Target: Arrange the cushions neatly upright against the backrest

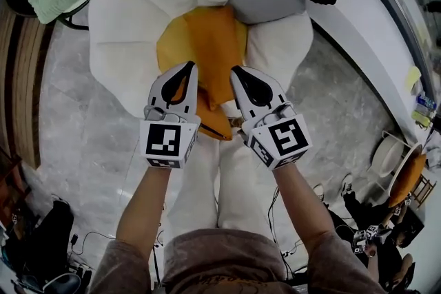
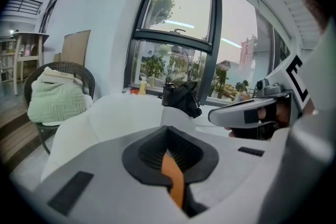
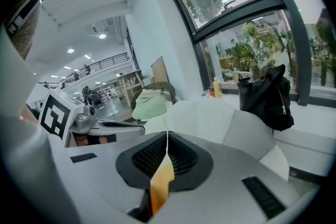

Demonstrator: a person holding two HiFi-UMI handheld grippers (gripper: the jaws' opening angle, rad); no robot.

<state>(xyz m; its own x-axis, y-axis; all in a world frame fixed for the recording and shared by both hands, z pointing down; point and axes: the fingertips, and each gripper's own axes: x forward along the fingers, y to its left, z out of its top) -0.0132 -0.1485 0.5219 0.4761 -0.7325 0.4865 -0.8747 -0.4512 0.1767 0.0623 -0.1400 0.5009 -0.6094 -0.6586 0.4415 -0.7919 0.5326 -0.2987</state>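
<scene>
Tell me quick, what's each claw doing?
Left claw: shut on the orange cushion.
Right claw: shut on the same orange cushion.

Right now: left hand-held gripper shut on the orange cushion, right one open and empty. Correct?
No. The right hand-held gripper is also shut on the orange cushion; the right gripper view shows its fabric pinched between the jaws. The left hand-held gripper is shut on it, as stated.
</scene>
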